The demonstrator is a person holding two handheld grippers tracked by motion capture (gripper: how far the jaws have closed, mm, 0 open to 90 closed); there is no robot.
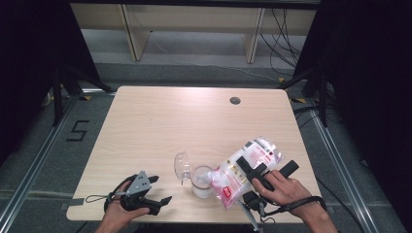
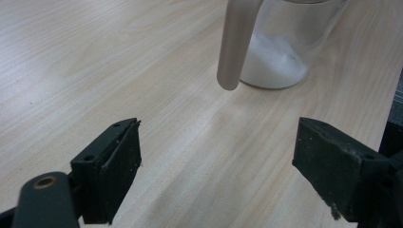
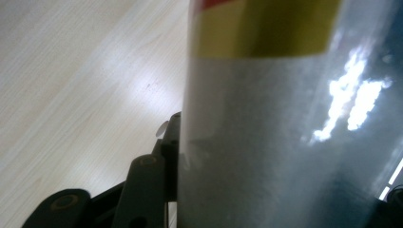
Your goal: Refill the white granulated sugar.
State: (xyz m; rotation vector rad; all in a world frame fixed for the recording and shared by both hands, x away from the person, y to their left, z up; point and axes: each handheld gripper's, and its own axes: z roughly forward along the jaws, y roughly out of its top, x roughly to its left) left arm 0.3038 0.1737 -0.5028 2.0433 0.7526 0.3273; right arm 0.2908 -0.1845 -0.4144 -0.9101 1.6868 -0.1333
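A clear plastic bag [image 1: 248, 167] of white powder with a red label lies tilted at the front right of the table, its lower end at the mouth of a clear jar [image 1: 201, 180]. My right gripper [image 1: 266, 169] is shut on the bag's middle. In the right gripper view the bag [image 3: 285, 133] fills the space between the jaws and presses against one of the fingers [image 3: 168, 152]. The jar [image 2: 280, 52] holds some white powder, and its open lid [image 1: 182, 165] hangs to its left. My left gripper [image 1: 163, 189] rests open at the front left, its jaws [image 2: 216, 171] wide apart over bare wood, short of the jar.
The wooden table [image 1: 160, 121] has a round cable hole [image 1: 235, 100] at the back right. The front edge lies just beneath both hands. A pale rounded bar [image 2: 235, 42] hangs down in front of the jar in the left gripper view.
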